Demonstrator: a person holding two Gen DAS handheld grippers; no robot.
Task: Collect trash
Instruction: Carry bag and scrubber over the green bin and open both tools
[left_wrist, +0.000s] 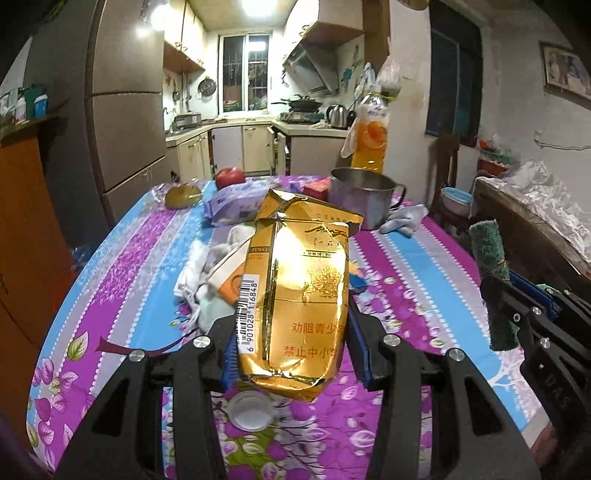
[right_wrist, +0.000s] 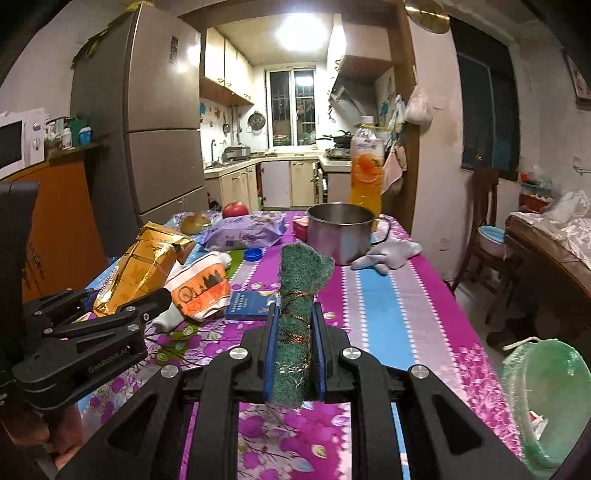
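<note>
Right gripper (right_wrist: 295, 354) clamps the green scouring pad (right_wrist: 297, 314); left gripper (left_wrist: 295, 343) grips the gold packet (left_wrist: 299, 295); the bin (right_wrist: 546, 402) lies right, nearer the right hand.

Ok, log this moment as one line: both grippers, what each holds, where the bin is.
left gripper: shut on gold packet | right gripper: shut on green scouring pad | green-lined bin: lower right, off table

1. The table's (right_wrist: 406, 317) right striped side lay bare, open for passage.
2. Left of centre, a cloth bag (right_wrist: 201, 291) and blue box (right_wrist: 251, 306) crowded it.
3. A steel pot (right_wrist: 338, 236) and juice bottle (right_wrist: 365, 170) blocked the far end.
</note>
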